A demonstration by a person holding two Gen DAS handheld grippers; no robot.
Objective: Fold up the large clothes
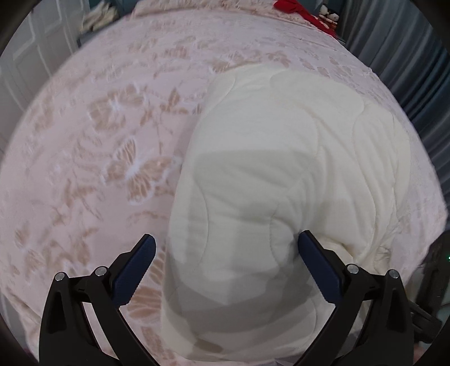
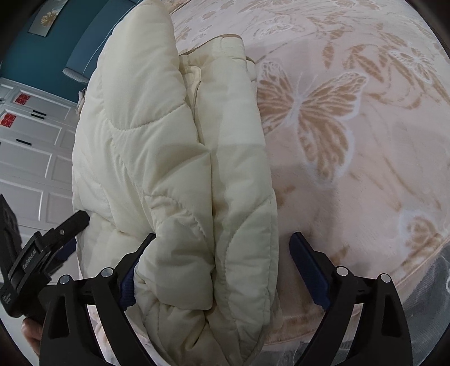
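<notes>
A cream quilted puffer jacket (image 1: 281, 157) lies bunched on a pink bedspread with tan butterflies (image 1: 98, 140). My left gripper (image 1: 226, 243) is open, its jaws wide on either side of a padded edge of the jacket, the right finger touching the fabric. In the right wrist view the jacket (image 2: 174, 157) is folded into thick layers running away from the camera. My right gripper (image 2: 222, 242) is open with the jacket's near end between its jaws, the left finger against the fabric. The left gripper's body (image 2: 42, 253) shows at the far left there.
The bedspread (image 2: 351, 140) extends to the right of the jacket. A red cloth (image 1: 303, 11) lies at the bed's far end. White panelled cabinets (image 2: 31, 157) and a teal wall (image 2: 42, 56) stand beyond the bed edge. Grey curtains (image 1: 407, 70) hang at the right.
</notes>
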